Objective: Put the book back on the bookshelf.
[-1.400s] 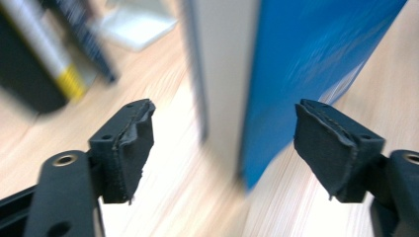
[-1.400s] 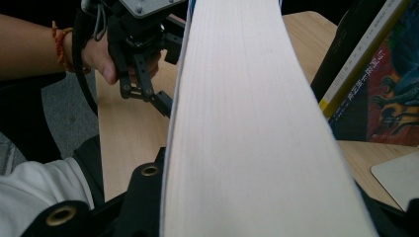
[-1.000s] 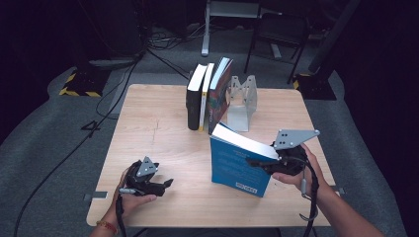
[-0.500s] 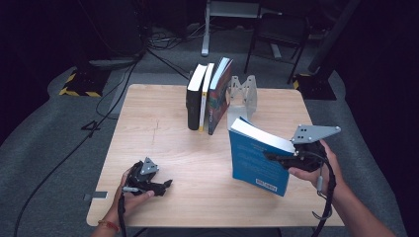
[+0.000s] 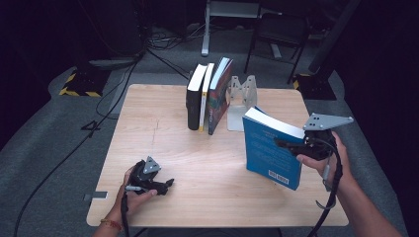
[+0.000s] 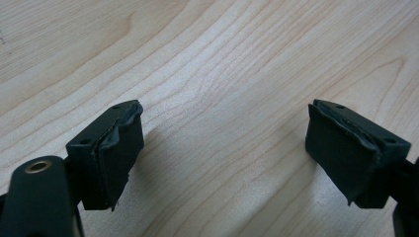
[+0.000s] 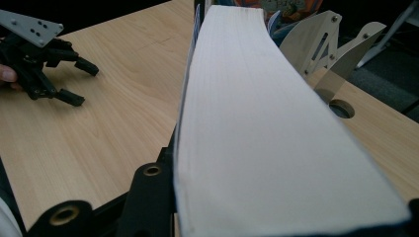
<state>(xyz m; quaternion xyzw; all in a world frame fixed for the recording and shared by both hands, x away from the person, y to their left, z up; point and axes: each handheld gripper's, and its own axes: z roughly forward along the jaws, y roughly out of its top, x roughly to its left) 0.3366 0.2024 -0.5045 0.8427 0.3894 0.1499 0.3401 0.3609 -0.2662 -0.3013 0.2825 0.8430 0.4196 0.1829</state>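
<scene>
Currently, item one: blue book (image 5: 271,150), upright, clamped along its page side by the right gripper (image 5: 291,146), jaws closed on it; in the right gripper view the white page block (image 7: 267,128) runs straight out from between the jaws. Change noted: over the past second the book has travelled from near the table's middle toward its right edge and lifted slightly, so it now hangs clear of the wood, well apart from the row. Item two: three books (image 5: 207,96) standing at the far centre, the right-hand one leaning. Item three: metal bookend (image 5: 241,98), just right of that row, its near side free. Item four: left gripper (image 5: 165,185), low over the table (image 5: 163,123) at front left, jaws spread wide over bare wood with nothing between them; they have just been opening further. Assessment: the carry looks under way, probably to bring the blue book round to join the shelved row; the left gripper appears idle.
</scene>
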